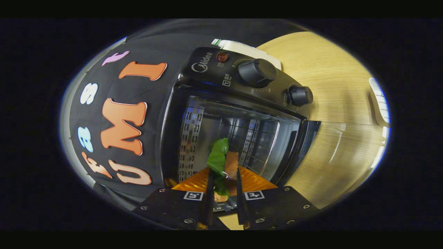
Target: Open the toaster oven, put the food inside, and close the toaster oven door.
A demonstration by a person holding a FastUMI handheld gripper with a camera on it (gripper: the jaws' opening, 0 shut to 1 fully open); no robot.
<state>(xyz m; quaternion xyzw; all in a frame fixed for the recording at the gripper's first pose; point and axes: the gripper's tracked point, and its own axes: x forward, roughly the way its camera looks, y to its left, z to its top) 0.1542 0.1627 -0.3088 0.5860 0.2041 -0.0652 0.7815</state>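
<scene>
A black toaster oven (242,79) with two knobs and a red lamp stands on the wooden table, seen tilted. Its glass door (306,145) hangs open, and the shiny cavity (221,131) with its wire rack lies just ahead of my fingers. My gripper (223,178) is shut on the food (221,162), a sandwich-like piece with green lettuce and a brown slice. The food sticks out past the fingertips toward the oven's mouth.
The light wooden table (332,79) spreads beside the oven on the knob side. A white ribbed object (379,102) lies at the table's far edge. A white box (242,46) stands behind the oven. Black cloth hangs on the other side.
</scene>
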